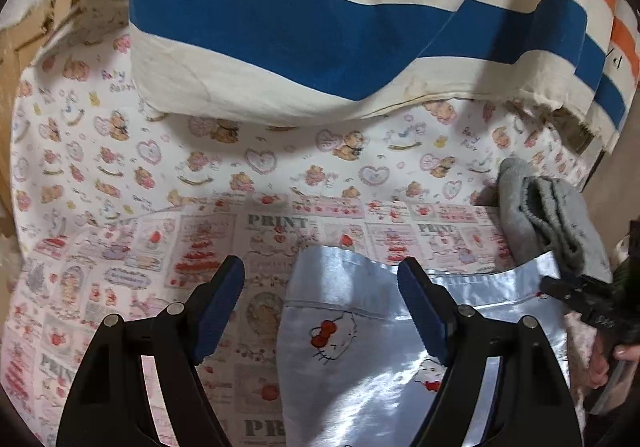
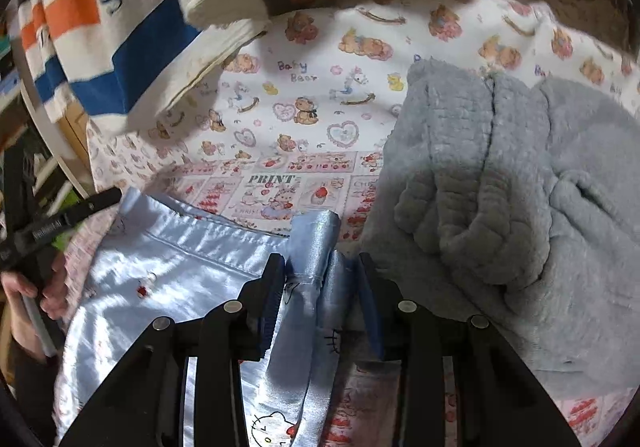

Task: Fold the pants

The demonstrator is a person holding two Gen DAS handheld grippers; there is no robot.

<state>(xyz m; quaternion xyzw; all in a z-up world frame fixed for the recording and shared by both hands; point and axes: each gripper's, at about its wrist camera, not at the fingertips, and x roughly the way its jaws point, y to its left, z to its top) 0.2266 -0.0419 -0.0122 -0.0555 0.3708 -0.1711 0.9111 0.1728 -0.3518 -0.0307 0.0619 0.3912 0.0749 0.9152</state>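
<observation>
The light blue satin pants [image 1: 360,347] with cat-face prints lie on the patterned bedsheet [image 1: 160,267]. My left gripper [image 1: 320,279] is open, its jaws wide apart above the pants' upper left corner, holding nothing. In the right wrist view the pants [image 2: 168,279] spread to the left. My right gripper [image 2: 320,275] is shut on a bunched fold of the pants' right edge [image 2: 314,247], which stands up between the blue pads. The right gripper also shows at the right edge of the left wrist view [image 1: 576,295].
A folded grey fleece garment [image 2: 500,187] lies right of the pants, close to my right gripper; it also shows in the left wrist view [image 1: 552,215]. A large cream, blue and orange striped cushion [image 1: 280,27] lies at the back of the bed.
</observation>
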